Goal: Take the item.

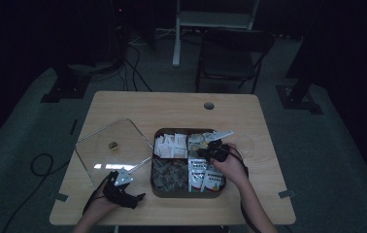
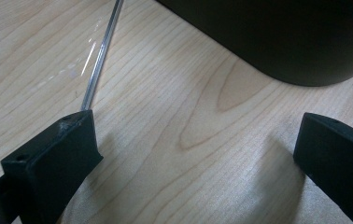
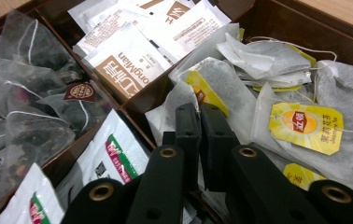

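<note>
A dark four-part box (image 1: 153, 167) of tea stands on the wooden table (image 1: 172, 104). My right gripper (image 1: 199, 152) reaches into its far right part. Its jaws (image 3: 200, 116) are shut, tips down among paper tea bags with yellow tags (image 3: 305, 126); I cannot tell whether a bag's edge is pinched. White sachets (image 3: 128, 70), clear pyramid bags (image 3: 25, 116) and green-and-red sachets (image 3: 114, 154) fill the other parts. My left gripper (image 1: 135, 198) rests on the table left of the box, open (image 2: 198, 149), nothing between its jaws.
A clear glass lid (image 1: 105, 137) with a small knob (image 1: 113, 144) lies flat left of the box; its edge (image 2: 102, 51) runs past my left jaw. The box's dark corner (image 2: 282, 37) is just ahead of the left gripper. A chair (image 1: 232, 53) stands beyond the table.
</note>
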`<state>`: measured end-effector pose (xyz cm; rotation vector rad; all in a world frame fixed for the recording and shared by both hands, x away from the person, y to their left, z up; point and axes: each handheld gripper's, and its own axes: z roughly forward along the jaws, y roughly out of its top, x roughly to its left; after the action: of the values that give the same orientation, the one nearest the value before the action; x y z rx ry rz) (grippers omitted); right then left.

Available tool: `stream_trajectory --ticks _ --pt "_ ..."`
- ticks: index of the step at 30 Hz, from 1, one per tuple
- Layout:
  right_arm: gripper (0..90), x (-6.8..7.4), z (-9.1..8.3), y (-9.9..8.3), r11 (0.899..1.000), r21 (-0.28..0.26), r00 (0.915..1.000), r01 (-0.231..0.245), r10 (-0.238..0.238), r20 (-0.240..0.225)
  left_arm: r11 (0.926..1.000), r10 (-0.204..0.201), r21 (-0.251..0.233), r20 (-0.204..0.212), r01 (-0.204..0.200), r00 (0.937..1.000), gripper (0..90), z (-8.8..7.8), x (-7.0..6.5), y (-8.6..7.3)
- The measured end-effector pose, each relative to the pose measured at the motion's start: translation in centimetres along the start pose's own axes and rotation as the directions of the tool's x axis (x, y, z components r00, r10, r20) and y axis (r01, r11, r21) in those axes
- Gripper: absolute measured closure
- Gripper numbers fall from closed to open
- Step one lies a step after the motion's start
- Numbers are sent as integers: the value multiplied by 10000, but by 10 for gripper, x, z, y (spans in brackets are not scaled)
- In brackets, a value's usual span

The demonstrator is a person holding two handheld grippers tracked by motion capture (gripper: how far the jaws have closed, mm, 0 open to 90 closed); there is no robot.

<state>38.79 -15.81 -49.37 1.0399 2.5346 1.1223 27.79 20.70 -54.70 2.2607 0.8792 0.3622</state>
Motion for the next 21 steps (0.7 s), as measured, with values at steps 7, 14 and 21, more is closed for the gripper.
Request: stream_trajectory --ticks 7,14,21 --pt "874 2 -15 5 9980 -637 9996 -6 23 274 10000 -18 -17 -4 18 10000 5 0 0 0" --pt "874 5 -32 10 9925 -1212 9992 -157 200 342 10000 -10 -17 -2 10 10000 5 0 0 0" --pt "874 5 -46 15 9883 -1509 9991 -206 258 327 10000 18 8 -9 -18 10000 5 0 0 0"
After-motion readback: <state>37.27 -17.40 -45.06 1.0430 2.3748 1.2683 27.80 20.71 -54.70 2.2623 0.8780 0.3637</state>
